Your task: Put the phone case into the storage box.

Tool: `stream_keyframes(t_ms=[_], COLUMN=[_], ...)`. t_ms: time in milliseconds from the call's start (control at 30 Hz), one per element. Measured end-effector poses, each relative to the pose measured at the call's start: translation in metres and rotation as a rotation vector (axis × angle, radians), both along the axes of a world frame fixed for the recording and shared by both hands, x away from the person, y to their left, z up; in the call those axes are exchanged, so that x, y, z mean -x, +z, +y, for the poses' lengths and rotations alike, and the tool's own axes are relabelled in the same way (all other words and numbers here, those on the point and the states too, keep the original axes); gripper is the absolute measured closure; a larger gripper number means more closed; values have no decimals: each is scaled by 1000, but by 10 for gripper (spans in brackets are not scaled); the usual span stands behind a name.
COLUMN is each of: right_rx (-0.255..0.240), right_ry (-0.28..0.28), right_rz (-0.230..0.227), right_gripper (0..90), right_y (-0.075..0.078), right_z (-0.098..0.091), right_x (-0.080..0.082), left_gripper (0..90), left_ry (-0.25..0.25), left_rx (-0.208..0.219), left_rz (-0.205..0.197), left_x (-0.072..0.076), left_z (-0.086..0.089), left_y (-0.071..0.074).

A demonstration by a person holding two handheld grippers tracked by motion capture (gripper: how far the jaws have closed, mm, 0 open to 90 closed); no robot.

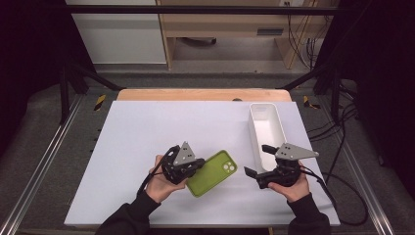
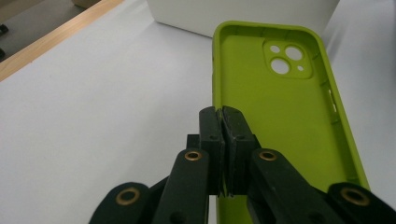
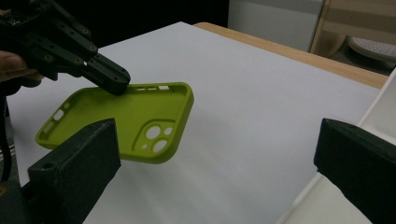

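Left gripper point(image 2: 222, 116) pinches the light, flexible green phone case point(image 1: 212, 173) by its thin side wall, the best hold; right gripper point(image 1: 258, 159) gapes wide, empty.

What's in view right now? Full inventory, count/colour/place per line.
phone case: 1, lime green, empty, inner side up, held by one long edge and lifted off the table at front centre
bin: 1, white, long and open-topped, right side of the table, empty as far as the high view shows
table: 1, white top with a wooden far edge
left gripper: 1, black, jaws shut on the phone case's side wall
right gripper: 1, black, jaws wide open, holding nothing, in front of the bin's near end
hands: 2, dark sleeves, one gripper each, near edge of the table
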State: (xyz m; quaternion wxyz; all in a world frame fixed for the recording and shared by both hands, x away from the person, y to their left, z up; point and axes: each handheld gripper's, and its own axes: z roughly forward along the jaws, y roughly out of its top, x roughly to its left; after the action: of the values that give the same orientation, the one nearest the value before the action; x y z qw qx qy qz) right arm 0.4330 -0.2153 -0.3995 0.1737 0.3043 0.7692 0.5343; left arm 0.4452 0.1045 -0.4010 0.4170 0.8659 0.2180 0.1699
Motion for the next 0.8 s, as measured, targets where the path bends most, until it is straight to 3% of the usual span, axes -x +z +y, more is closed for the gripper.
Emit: stream_keyframes(t_ms=[800], right_rx=[23], right_ry=[28], right_rz=[70], right_gripper=[42], right_y=[-1], right_z=[16], right_x=[-6], left_gripper=[879], left_ry=[-59], left_rx=[-44], left_rz=[-37], left_x=[13], left_z=[-15], left_y=[2])
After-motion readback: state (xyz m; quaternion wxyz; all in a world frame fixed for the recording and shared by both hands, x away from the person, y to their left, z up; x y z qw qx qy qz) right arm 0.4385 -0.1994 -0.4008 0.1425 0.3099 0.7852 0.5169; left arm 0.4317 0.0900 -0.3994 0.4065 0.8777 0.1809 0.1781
